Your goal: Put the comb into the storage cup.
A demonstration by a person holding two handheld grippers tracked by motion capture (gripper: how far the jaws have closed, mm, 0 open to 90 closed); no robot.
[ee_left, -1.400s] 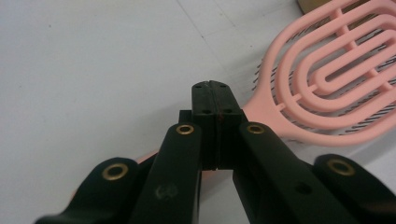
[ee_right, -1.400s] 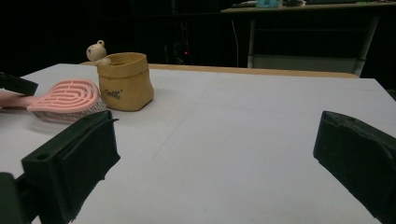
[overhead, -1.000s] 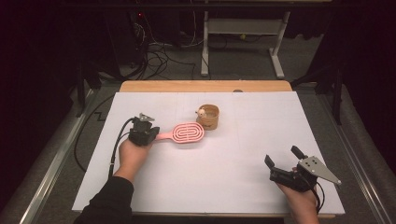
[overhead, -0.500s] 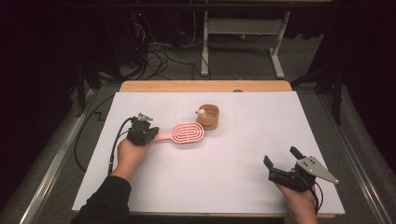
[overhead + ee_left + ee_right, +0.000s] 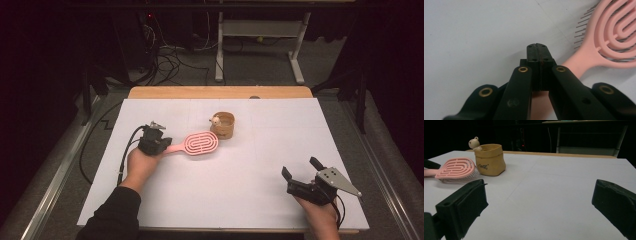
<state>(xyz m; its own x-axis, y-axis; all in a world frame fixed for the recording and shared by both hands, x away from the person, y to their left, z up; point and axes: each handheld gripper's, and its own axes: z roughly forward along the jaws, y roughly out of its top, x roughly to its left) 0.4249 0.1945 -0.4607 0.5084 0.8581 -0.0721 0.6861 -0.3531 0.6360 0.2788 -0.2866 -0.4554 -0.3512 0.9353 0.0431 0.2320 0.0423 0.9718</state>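
We are looking at what appears to be a lab or recording workspace, dim beyond the lit bench. A white sheet point(image 5: 240, 200) covers the tabletop, whose bare wood strip point(image 5: 220, 92) shows along the far edge. Behind it, loose cables point(image 5: 170, 57) tangle across a grey floor point(image 5: 260, 65) beside the white metal legs of another desk point(image 5: 260, 37). Metal rails point(image 5: 55, 185) flank the tabletop's left edge.
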